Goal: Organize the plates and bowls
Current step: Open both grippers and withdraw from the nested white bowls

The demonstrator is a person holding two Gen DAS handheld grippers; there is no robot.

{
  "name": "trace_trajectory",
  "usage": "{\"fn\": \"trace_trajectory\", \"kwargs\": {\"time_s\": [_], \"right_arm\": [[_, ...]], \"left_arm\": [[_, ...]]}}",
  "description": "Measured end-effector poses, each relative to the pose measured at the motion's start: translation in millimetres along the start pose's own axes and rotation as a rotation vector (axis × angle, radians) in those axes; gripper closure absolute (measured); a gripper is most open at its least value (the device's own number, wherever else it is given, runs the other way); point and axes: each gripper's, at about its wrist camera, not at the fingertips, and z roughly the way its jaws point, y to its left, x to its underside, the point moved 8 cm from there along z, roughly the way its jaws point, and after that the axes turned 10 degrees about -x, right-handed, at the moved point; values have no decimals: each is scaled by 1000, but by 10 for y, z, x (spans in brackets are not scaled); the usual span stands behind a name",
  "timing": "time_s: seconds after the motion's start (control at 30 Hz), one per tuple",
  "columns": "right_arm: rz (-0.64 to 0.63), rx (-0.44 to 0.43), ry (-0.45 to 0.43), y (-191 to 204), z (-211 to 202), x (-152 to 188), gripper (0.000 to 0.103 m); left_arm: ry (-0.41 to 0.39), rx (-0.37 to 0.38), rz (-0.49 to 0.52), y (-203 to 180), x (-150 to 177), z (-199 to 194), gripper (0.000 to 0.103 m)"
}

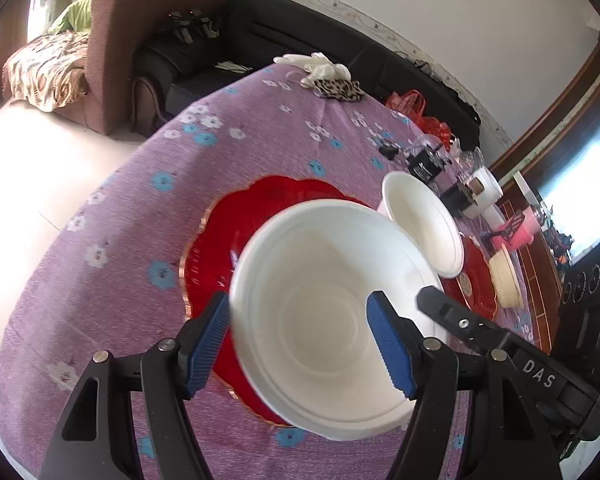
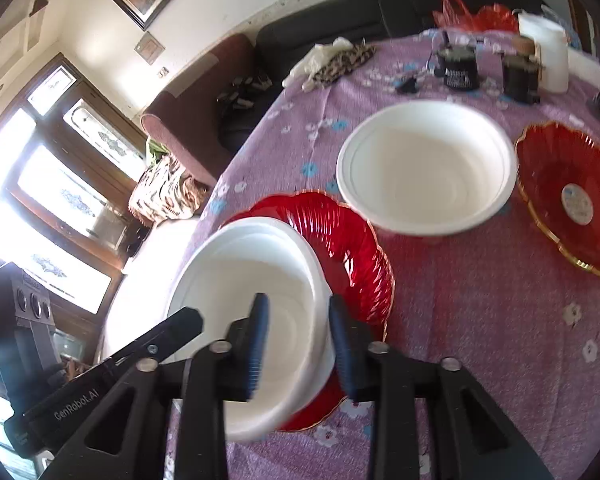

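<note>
A white bowl (image 1: 324,312) (image 2: 252,320) hangs tilted over a red scalloped plate (image 1: 236,232) (image 2: 352,248) on the purple flowered cloth. My right gripper (image 2: 298,340) is shut on this bowl's rim, one finger inside and one outside. My left gripper (image 1: 300,344) is open; its blue pads (image 1: 388,344) straddle the bowl without a clear grip. A second white bowl (image 1: 424,224) (image 2: 424,168) stands further back. A second red plate (image 1: 476,280) (image 2: 572,196) lies beyond it.
A cream bowl (image 1: 506,280) sits at the far right. Black jars (image 2: 458,66), a white roll (image 2: 550,56) and a pink basket (image 1: 516,228) crowd the table's far end. Gloves and a leopard cloth (image 1: 332,80) lie at the far edge. Sofas stand behind the table.
</note>
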Motion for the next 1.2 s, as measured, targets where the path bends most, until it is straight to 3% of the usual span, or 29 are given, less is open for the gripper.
{"fn": "trace_trajectory", "kwargs": {"time_s": [0.3, 0.37, 0.4, 0.43, 0.87, 0.97, 1.07, 1.2], "right_arm": [[-24, 42, -95, -2, -173, -108, 59], [-60, 91, -118, 5, -201, -127, 72], [-83, 108, -122, 20, -210, -127, 86], [-94, 119, -118, 27, -209, -121, 88], [-47, 81, -12, -70, 54, -33, 89], [-44, 36, -61, -20, -46, -67, 89], [-61, 55, -132, -5, -184, -129, 89], [-40, 64, -83, -90, -79, -78, 89]], "left_arm": [[-55, -22, -20, 185, -36, -156, 33], [-61, -24, -16, 186, -20, -174, 30], [-61, -21, -16, 184, -12, -174, 30], [-61, -19, -16, 181, -3, -171, 30], [-61, -19, -5, 138, 63, -188, 30], [-74, -22, 12, 107, 97, -234, 30], [-83, -24, 28, 51, 126, -260, 30], [-78, -13, 47, -41, 170, -265, 30]]}}
